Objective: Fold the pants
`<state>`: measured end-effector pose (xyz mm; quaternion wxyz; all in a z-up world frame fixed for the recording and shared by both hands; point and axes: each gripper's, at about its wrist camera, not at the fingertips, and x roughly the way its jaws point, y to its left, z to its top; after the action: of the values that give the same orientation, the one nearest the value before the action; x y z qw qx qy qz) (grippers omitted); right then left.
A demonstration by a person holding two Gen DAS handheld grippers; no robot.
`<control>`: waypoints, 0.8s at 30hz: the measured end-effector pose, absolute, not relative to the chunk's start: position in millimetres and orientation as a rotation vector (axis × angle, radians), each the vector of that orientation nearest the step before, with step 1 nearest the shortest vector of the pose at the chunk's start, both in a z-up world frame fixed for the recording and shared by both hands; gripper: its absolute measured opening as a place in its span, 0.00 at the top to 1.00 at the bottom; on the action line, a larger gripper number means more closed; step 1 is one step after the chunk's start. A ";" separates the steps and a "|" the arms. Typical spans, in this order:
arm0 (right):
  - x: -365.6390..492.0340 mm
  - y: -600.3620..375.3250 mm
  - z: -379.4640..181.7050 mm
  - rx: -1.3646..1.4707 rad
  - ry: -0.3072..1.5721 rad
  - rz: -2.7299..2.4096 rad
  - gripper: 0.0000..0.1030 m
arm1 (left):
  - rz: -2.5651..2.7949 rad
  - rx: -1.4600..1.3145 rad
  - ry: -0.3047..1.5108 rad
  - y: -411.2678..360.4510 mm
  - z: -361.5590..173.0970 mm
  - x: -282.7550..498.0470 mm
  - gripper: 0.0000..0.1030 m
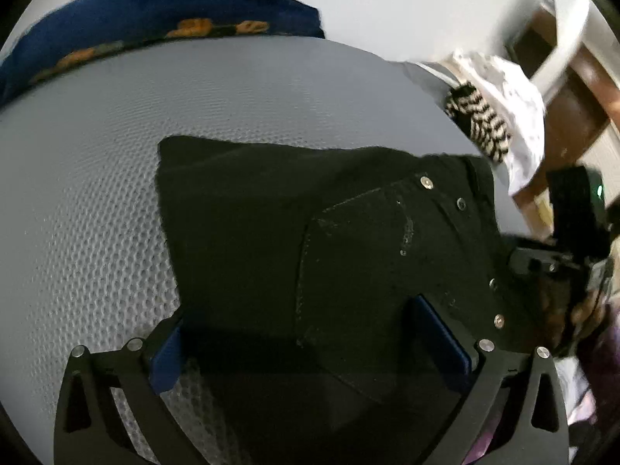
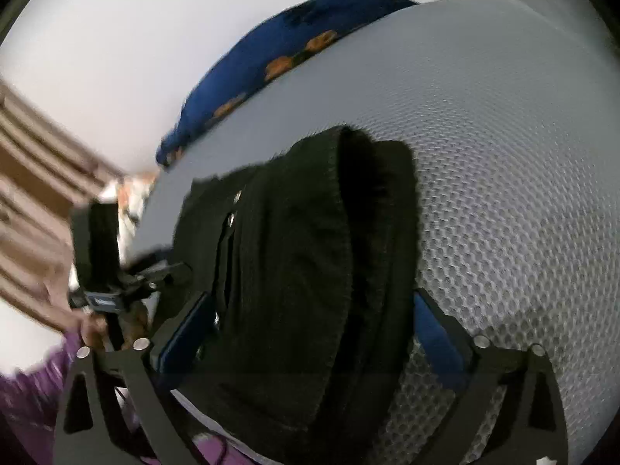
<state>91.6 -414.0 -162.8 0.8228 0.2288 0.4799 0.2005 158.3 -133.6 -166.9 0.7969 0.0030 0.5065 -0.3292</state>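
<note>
In the left wrist view, the black pants lie folded into a compact stack on the grey honeycomb-textured mattress, with a back pocket and several metal rivets facing up. The left tool hangs over the near edge of the stack with its jaws spread wide; the blue pads stand on either side of the fabric and grip nothing. A blue pillow with orange marks lies along the far edge of the mattress, and a striped cloth and a white cloth sit past the right edge. The right tool shows at the right border of this view, held in a hand. In the right wrist view, the pants are seen from the other side, showing stacked layers and a ribbed edge. The right tool straddles the pile with its jaws wide apart, holding nothing. The left tool appears at the left, near a purple sleeve.
</note>
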 end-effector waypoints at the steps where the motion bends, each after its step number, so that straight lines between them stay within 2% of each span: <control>1: 92.3 -414.1 -162.8 0.479 1.027 0.437 0.05 | -0.718 0.000 1.084 -133.7 -166.8 159.4 0.01; 2: 92.4 -415.1 -163.0 0.477 1.027 0.438 0.08 | -0.734 -0.029 1.080 -130.9 -166.4 160.2 0.01; 3: 91.9 -416.9 -163.3 0.465 1.028 0.436 0.20 | -0.745 -0.059 1.075 -126.8 -166.3 160.7 0.01; 4: 91.4 -418.6 -163.5 0.443 1.032 0.423 0.38 | -0.754 -0.091 1.067 -122.8 -166.7 160.2 0.01; 6: 91.7 -425.7 -166.3 0.464 1.047 0.412 0.57 | -0.762 -0.116 1.051 -118.4 -166.2 158.3 0.03; 8: 91.6 -431.5 -170.1 0.533 1.046 0.433 0.64 | -0.741 -0.096 1.033 -118.5 -164.4 154.6 0.17; 9: 91.1 -429.9 -169.7 0.532 1.043 0.438 0.69 | -0.727 -0.094 1.024 -115.7 -163.3 152.1 0.36; 10: 91.0 -428.3 -169.2 0.543 1.040 0.442 0.73 | -0.713 -0.110 1.022 -112.9 -163.2 155.8 0.46; 13: 90.5 -427.3 -168.5 0.608 1.022 0.454 0.76 | -0.700 -0.206 1.039 -99.4 -165.7 161.8 0.58; 18: 79.2 -430.5 -169.3 0.666 0.982 0.445 0.77 | -0.680 -0.154 0.996 -103.0 -157.2 154.1 0.65; 20: 75.1 -431.7 -170.7 0.651 0.992 0.436 0.77 | -0.683 -0.165 1.012 -102.6 -159.2 157.7 0.65; 21: 74.7 -430.4 -170.0 0.617 1.006 0.416 0.73 | -0.689 -0.171 1.016 -102.0 -159.7 159.5 0.64; 23: 74.7 -425.0 -165.4 0.524 1.021 0.393 0.62 | -0.689 -0.158 1.037 -101.1 -161.7 163.7 0.55; 24: 76.3 -421.8 -163.2 0.472 1.031 0.381 0.53 | -0.679 -0.161 1.052 -99.0 -163.5 166.5 0.46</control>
<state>76.3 -421.8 -163.2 0.8265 0.2224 0.4852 0.1792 166.5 -99.0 -163.5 0.8073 -0.0751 0.4916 -0.3176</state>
